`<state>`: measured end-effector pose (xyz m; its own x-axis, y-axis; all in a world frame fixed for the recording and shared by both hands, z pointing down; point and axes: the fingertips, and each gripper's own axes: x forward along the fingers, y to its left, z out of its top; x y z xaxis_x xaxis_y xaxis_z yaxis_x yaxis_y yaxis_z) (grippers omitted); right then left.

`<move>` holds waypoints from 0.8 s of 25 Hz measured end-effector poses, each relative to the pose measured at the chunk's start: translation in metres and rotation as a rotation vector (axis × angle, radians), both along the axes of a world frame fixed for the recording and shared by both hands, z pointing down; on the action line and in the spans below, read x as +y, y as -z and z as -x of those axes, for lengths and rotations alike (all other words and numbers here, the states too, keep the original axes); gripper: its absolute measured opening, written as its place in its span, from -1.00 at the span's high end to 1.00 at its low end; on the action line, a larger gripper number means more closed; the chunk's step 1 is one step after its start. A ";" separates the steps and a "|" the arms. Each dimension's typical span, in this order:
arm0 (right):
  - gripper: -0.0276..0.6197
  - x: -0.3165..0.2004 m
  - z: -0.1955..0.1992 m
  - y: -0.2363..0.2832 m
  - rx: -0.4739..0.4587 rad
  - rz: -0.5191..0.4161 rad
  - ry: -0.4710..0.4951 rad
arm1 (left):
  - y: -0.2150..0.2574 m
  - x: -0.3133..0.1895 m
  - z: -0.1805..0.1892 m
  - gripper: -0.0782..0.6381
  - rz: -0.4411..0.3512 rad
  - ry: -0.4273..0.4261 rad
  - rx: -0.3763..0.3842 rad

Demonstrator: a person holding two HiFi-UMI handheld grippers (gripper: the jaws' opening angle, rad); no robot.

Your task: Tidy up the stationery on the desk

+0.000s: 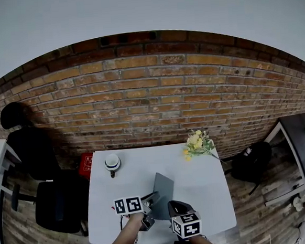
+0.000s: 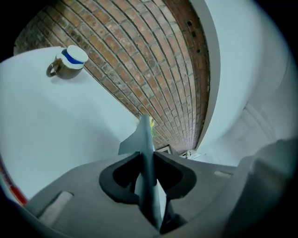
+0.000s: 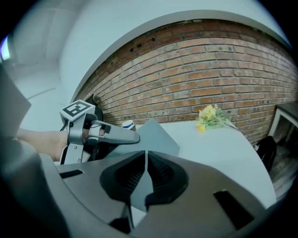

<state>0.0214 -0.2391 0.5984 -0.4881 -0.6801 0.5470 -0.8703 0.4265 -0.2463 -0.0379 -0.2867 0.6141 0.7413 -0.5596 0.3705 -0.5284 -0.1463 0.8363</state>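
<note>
The left gripper (image 2: 146, 162) is clamping its jaws on the edge of a thin grey notebook (image 1: 164, 191), which is running upright between the pads in the left gripper view. The right gripper (image 3: 145, 162) is pinching the same notebook with its jaws almost together, the grey sheet lying in the narrow slit between them. The notebook is sitting tilted over the near middle of the white table (image 1: 204, 178), while a lidded mug (image 1: 112, 163) and yellow flowers (image 1: 197, 143) are standing well apart from it at the far edge.
</note>
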 end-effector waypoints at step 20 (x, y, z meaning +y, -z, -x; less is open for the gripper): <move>0.85 -0.037 -0.038 -0.026 0.030 0.029 -0.051 | -0.073 -0.012 0.040 0.57 0.086 0.207 0.110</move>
